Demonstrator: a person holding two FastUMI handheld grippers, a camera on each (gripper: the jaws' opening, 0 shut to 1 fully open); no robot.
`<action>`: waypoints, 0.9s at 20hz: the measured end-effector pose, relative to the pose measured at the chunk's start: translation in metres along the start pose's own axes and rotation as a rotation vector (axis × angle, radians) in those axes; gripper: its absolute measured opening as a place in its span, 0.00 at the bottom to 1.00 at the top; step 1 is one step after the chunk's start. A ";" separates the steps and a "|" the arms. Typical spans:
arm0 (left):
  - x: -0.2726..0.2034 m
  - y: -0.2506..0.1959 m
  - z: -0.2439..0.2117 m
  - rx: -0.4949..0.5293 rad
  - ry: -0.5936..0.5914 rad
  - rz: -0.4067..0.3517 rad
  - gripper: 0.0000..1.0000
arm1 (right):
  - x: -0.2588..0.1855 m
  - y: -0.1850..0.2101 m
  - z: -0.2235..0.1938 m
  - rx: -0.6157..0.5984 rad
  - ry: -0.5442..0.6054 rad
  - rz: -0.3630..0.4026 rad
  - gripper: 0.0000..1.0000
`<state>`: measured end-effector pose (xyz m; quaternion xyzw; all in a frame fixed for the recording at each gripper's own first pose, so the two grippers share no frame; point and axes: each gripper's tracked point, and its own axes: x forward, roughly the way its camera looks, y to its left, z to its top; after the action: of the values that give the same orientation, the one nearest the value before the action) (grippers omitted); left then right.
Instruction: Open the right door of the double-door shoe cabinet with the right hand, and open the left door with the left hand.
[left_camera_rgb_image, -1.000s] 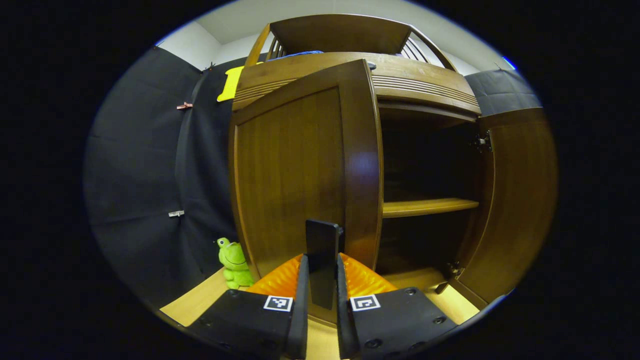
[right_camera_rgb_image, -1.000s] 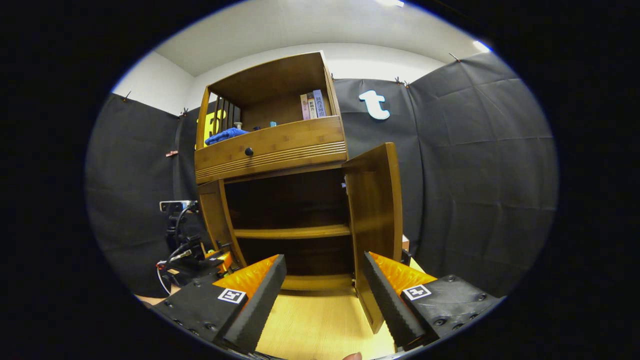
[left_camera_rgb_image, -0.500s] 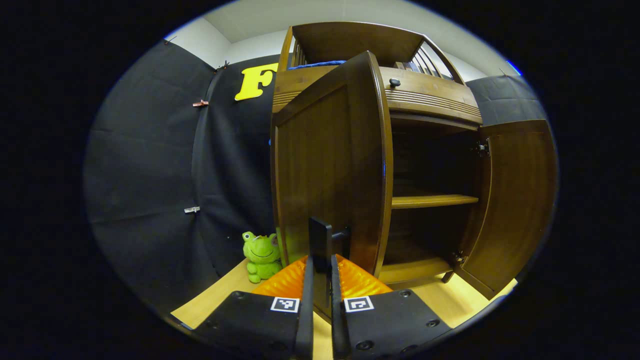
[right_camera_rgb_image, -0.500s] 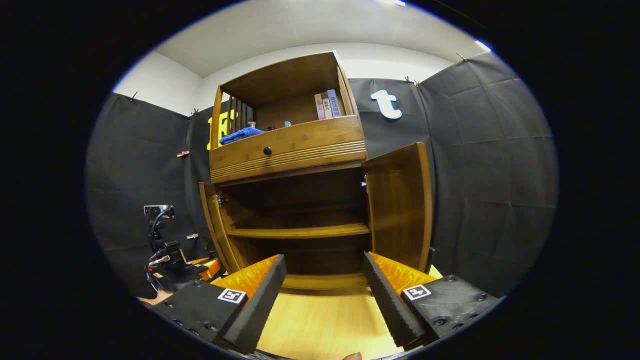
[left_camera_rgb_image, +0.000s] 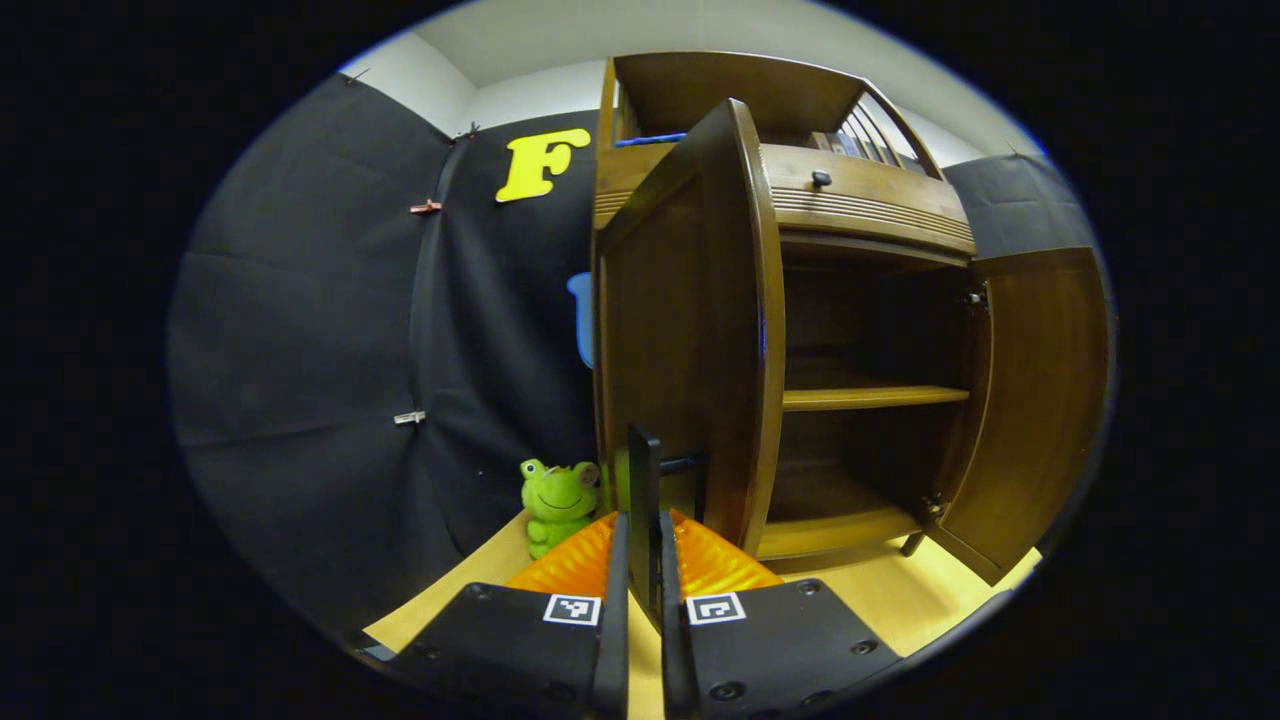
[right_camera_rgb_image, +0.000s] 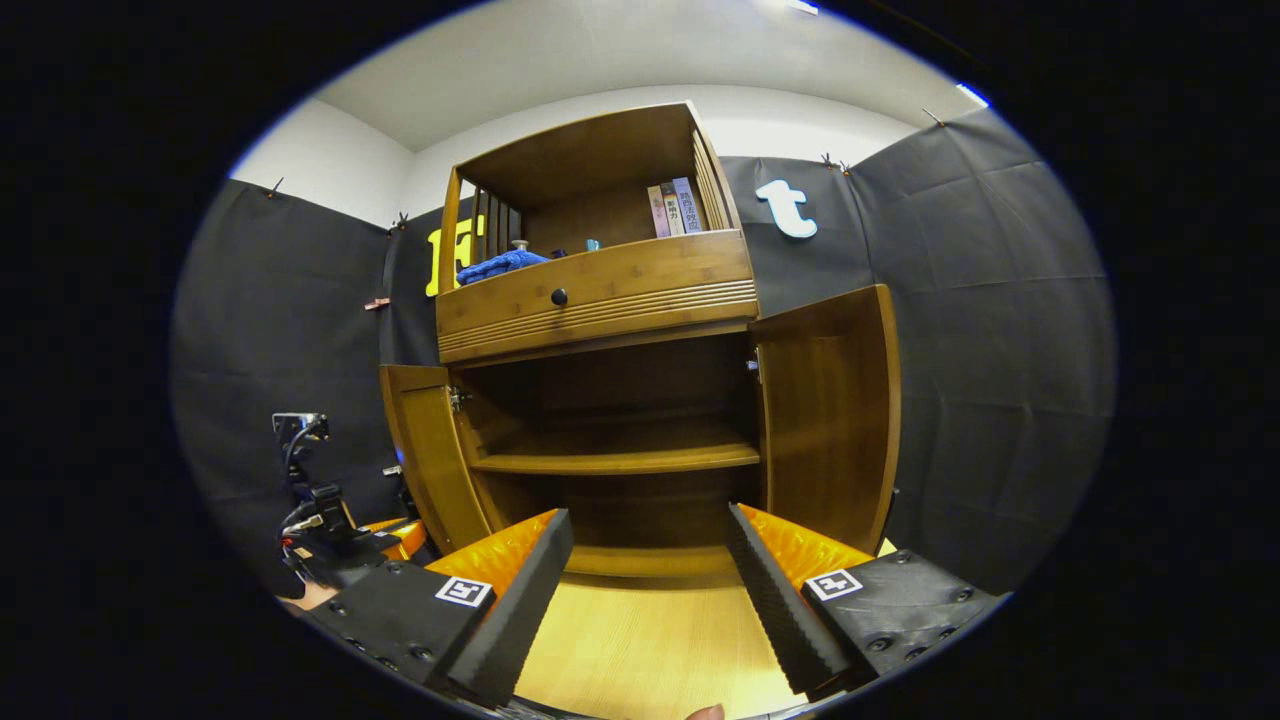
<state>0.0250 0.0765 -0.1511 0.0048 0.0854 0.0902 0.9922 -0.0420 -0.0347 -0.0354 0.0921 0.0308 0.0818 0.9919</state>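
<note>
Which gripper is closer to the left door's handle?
Left. The left gripper is shut on the left door's handle; the right gripper hangs open, apart, in front of the cabinet's middle.

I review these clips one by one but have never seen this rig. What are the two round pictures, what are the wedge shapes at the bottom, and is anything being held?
No robot here: a person holds a two-finger gripper in each hand, and a fisheye camera rides on each one, looking out along its fingers. The wedges at the bottom are those fingers.

In the left gripper view, the left gripper is shut on the dark handle of the left door, which stands swung out from the cabinet.

In the right gripper view, the right gripper is open and holds nothing. It faces the cabinet from farther back; the right door stands open, and a bare shelf shows inside.

A green frog toy sits on the wooden floor beside the cabinet. Books and a blue cloth rest on top.
</note>
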 end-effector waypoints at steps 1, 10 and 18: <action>-0.001 0.006 -0.001 0.003 0.001 0.005 0.16 | 0.000 0.003 0.000 0.000 -0.001 0.001 0.98; -0.016 0.090 -0.005 -0.050 -0.001 0.060 0.02 | -0.001 0.027 -0.007 -0.019 0.002 -0.007 0.98; -0.027 0.138 -0.018 -0.065 0.020 0.072 0.08 | -0.001 0.038 -0.011 -0.015 -0.014 -0.044 0.98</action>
<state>-0.0285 0.2074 -0.1607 -0.0254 0.0922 0.1285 0.9871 -0.0498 0.0040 -0.0390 0.0847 0.0250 0.0596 0.9943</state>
